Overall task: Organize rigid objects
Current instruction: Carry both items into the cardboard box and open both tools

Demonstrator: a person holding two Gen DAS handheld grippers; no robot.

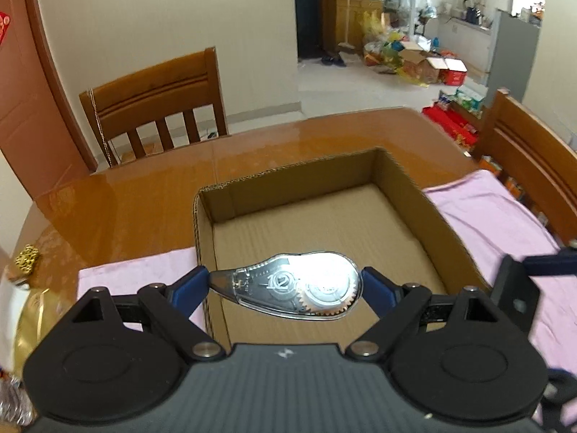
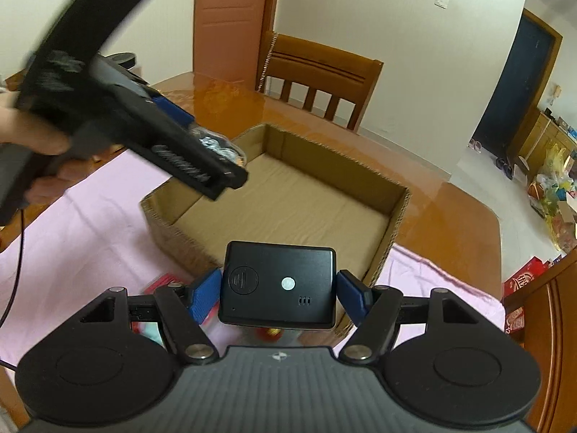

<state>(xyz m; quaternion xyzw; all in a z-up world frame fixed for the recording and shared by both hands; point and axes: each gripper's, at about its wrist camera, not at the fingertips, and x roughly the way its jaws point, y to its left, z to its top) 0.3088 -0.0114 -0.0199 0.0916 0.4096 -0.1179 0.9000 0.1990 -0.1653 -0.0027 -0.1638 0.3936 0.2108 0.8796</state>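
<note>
My left gripper (image 1: 286,283) is shut on a clear correction tape dispenser (image 1: 288,285) and holds it above the near left part of an open, empty cardboard box (image 1: 400,173). My right gripper (image 2: 279,290) is shut on a flat black device (image 2: 277,283) with a round white dot, held just outside the box's near wall (image 2: 393,223). The left gripper (image 2: 212,148) also shows in the right wrist view, hand-held and blurred, with the dispenser (image 2: 216,144) over the box's left rim.
The box sits on a pink cloth (image 1: 497,216) on a glossy wooden table (image 1: 144,195). Wooden chairs (image 1: 155,108) stand around it. A gold packet (image 1: 27,259) lies at the table's left. Small coloured items (image 2: 162,281) lie on the cloth under my right gripper.
</note>
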